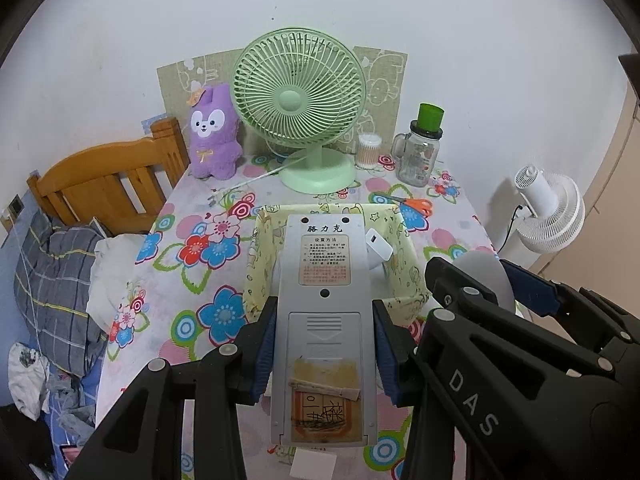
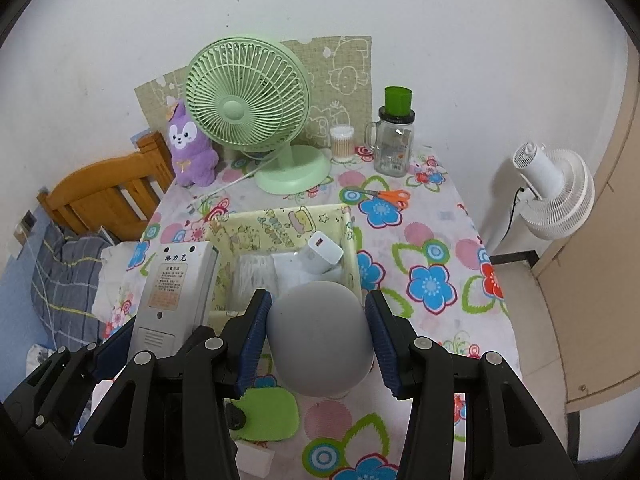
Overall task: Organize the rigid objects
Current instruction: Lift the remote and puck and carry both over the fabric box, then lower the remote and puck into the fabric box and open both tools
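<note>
1. Left gripper (image 1: 324,354) – pads clamped on the sides of a grey remote (image 1: 325,320), held back-side up above the near wall of the yellow fabric bin (image 2: 349,236).
2. Right gripper (image 2: 318,342) – narrowed on a smooth grey rounded object (image 2: 318,334), just short of the bin.
3. Risk: the round shell could squirt out of flat pads; the two grippers sit close and might knock together over the bin.
4. Remote: taped label, battery door shut. A white charger (image 2: 322,256) already lies inside.
</note>
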The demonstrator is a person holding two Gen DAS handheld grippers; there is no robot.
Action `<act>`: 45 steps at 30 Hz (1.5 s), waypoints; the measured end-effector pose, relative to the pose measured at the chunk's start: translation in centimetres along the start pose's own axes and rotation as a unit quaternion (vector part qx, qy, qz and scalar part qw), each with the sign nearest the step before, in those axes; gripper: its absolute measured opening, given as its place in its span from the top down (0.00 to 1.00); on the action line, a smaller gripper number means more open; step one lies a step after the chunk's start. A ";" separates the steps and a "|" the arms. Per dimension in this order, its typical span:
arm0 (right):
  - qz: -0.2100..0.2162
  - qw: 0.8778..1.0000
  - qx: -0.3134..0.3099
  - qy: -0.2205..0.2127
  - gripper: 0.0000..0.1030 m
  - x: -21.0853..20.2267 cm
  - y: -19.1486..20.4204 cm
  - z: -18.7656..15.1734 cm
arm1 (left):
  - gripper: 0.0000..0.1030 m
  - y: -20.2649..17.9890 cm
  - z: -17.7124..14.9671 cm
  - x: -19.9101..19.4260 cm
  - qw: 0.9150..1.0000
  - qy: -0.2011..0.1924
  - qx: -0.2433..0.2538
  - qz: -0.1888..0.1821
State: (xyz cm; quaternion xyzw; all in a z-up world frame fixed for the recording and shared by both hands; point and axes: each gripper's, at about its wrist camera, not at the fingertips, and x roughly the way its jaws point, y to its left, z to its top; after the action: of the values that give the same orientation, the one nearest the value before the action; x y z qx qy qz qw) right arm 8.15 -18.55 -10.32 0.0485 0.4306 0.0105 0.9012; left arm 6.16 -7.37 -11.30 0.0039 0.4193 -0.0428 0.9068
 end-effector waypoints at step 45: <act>-0.025 0.998 -0.007 0.059 0.49 12.5 -1.2 5.7 | 0.56 0.0 5.3 12.8 0.997 0.062 -0.028 -0.022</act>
State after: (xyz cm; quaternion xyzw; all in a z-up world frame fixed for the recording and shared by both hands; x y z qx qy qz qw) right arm 20.36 -19.42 -16.56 0.0304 0.4844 -0.0058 0.8743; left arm 18.46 -8.55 -17.59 -0.0278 0.4761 -0.0509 0.8775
